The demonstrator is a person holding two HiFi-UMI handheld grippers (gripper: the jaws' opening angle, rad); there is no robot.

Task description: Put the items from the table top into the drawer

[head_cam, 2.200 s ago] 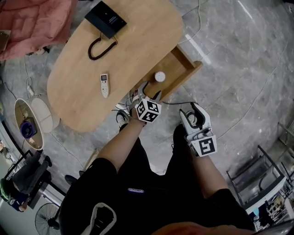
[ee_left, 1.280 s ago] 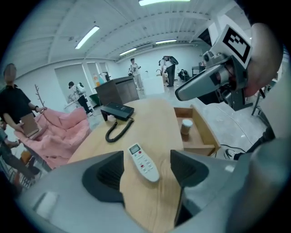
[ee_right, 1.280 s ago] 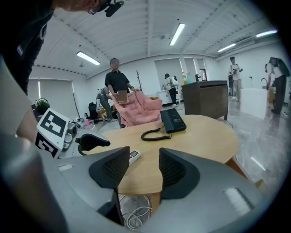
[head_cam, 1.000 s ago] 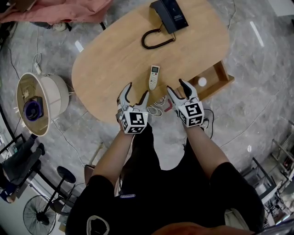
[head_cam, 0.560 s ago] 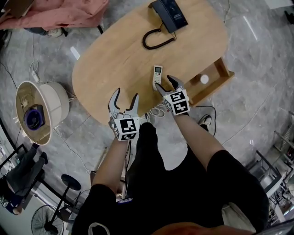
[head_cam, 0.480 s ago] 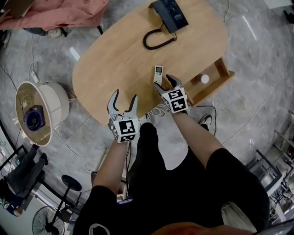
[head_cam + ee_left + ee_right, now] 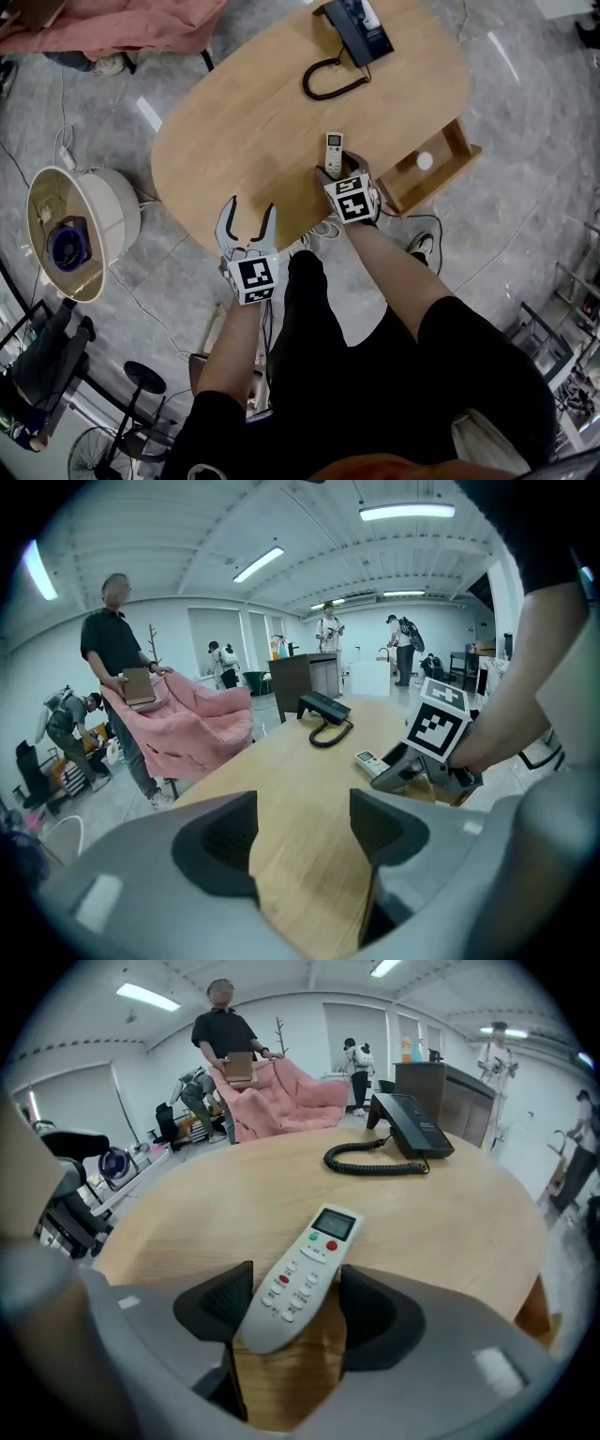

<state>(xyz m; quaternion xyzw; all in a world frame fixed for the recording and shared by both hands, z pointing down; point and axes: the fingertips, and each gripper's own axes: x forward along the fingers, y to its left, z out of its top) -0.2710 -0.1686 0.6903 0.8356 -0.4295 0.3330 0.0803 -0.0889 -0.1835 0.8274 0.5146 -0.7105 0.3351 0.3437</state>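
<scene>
Light wood is making up the oval table (image 7: 253, 122) in the head view, and the white remote (image 7: 334, 142) is lying on it near the edge closest to the person. The right gripper (image 7: 339, 169) is reaching down onto this edge, with its tips at both sides of the remote's near end. The left gripper (image 7: 250, 206) is hanging just off the table edge, well apart from the remote, with its jaws wide. The open drawer (image 7: 441, 173) is sticking out on the right, and a small white round thing (image 7: 425, 161) is lying inside. A black telephone (image 7: 361, 23) with its curly cord (image 7: 333, 80) is standing at the far end.

In the left gripper view, the jaws are standing wide apart with only bare table (image 7: 291, 761) between them. The remote (image 7: 372, 759) is showing further away.

In the right gripper view, the jaws have just been opening and are standing wide. The remote (image 7: 305, 1279) is lying flat on the table (image 7: 216, 1204) between them, buttons up, with its screen end pointing away. The pads are not pressing on it. Behind, a person is holding a pink cloth (image 7: 291, 1096).
</scene>
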